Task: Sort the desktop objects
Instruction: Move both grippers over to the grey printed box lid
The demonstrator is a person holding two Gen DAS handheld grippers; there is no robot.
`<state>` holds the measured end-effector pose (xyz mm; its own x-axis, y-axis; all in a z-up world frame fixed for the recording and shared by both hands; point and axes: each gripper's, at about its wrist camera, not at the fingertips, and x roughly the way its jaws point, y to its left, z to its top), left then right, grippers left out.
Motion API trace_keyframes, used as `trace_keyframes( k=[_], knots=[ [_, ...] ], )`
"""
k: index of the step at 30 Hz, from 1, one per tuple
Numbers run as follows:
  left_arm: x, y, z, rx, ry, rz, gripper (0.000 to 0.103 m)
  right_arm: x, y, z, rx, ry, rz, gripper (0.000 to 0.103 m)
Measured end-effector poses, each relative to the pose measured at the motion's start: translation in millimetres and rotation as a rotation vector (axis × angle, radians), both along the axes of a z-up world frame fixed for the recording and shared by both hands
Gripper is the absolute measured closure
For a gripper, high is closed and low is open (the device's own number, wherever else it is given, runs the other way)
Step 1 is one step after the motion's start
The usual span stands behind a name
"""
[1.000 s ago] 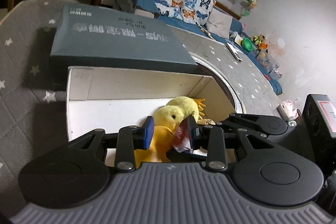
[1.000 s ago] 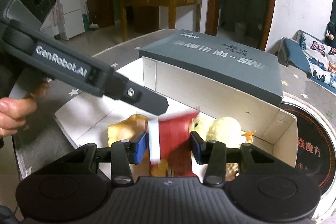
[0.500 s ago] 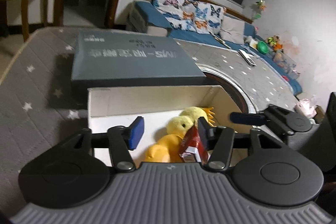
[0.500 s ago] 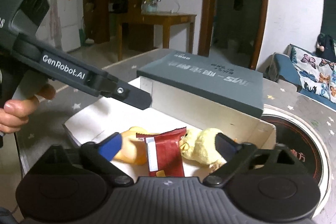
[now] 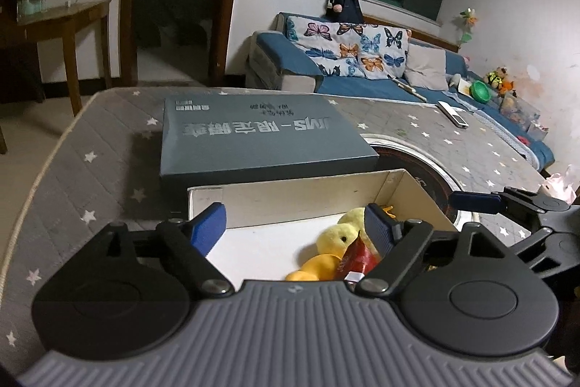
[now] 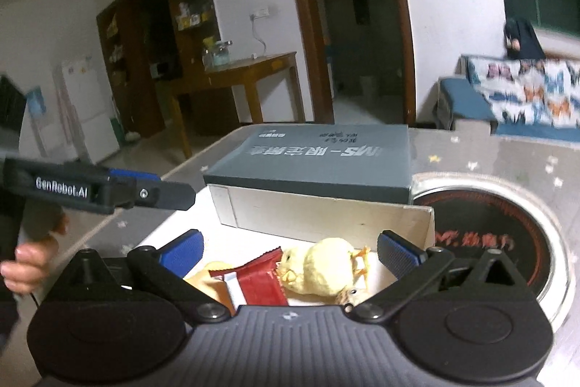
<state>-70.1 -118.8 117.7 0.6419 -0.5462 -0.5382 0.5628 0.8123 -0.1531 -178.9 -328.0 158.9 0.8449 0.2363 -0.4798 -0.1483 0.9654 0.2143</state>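
Observation:
A white open box point(image 5: 290, 194) point(image 6: 326, 216) sits on the table and holds yellow plush chicks point(image 5: 335, 236) point(image 6: 326, 269), an orange plush toy point(image 5: 319, 265) and a red snack packet point(image 6: 259, 280) point(image 5: 357, 260). My left gripper point(image 5: 295, 223) stands open above the near edge of the box with nothing between its blue pads. My right gripper point(image 6: 290, 249) is open too, raised over the packet and chicks without touching them. The left gripper's arm point(image 6: 98, 191) crosses the right wrist view at the left. The right gripper's fingers point(image 5: 478, 200) show at the right of the left wrist view.
The box's grey-blue lid point(image 5: 261, 136) point(image 6: 319, 158) lies just behind the box. A round black-and-silver disc point(image 6: 496, 234) is set in the star-patterned table at the right. A hand point(image 6: 29, 263) holds the left gripper. A sofa point(image 5: 362, 68) stands beyond the table.
The right gripper opened and let the red packet drop into the box. Both grippers rose and drew back from the box, and the left opened wider.

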Motion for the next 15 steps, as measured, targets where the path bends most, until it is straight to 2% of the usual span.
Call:
trace_keyframes(
  k=[9, 15],
  knots=[
    [-8, -6, 5, 0.023, -0.024, 0.0, 0.019, -9, -11, 3, 0.053, -0.06, 0.028, 0.0],
    [-18, -10, 12, 0.038, -0.058, -0.003, 0.019, -15, -14, 8, 0.031, -0.079, 0.013, 0.0]
  ],
)
